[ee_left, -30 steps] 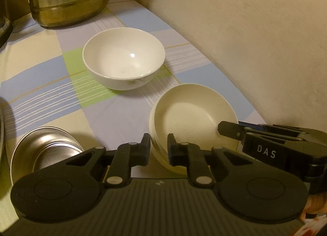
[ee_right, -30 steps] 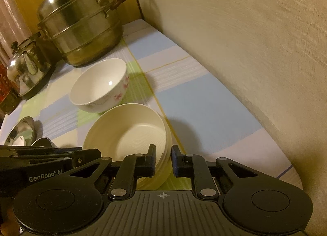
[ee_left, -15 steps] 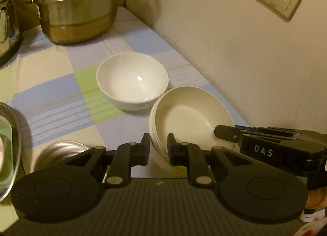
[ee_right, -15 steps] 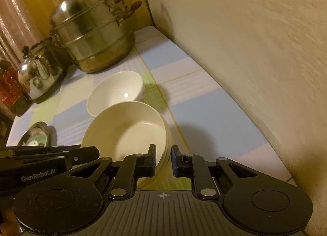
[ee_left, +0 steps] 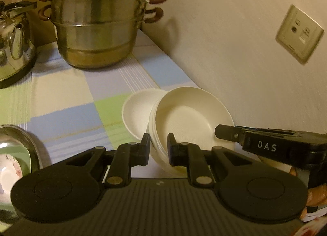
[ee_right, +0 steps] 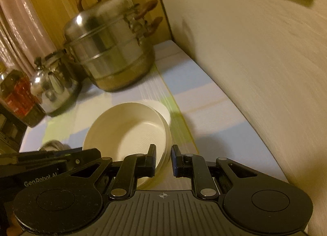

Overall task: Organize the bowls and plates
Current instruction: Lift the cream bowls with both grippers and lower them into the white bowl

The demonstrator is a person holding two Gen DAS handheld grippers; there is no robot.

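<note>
A stack of cream plates (ee_left: 190, 121) is held between both grippers above the checked tablecloth (ee_left: 67, 101). My left gripper (ee_left: 159, 150) is shut on its left rim. My right gripper (ee_right: 163, 159) is shut on its right rim, where the stack (ee_right: 130, 133) shows again. The right gripper also shows in the left wrist view (ee_left: 226, 133). A white bowl (ee_left: 139, 111) stands on the cloth just behind the stack, partly hidden by it; its rim (ee_right: 162, 106) peeks out in the right wrist view.
A steel steamer pot (ee_left: 96, 27) stands at the back by the wall, a steel kettle (ee_left: 14, 46) left of it. A steel dish (ee_left: 18, 150) lies at the left edge. The wall with sockets (ee_left: 298, 33) runs close along the right. A bottle (ee_right: 16, 95) stands far left.
Both grippers have lifted the plate stack and tilted up, carrying it toward the white bowl, which is now partly hidden behind the stack. The pot and wall sockets have come into view.
</note>
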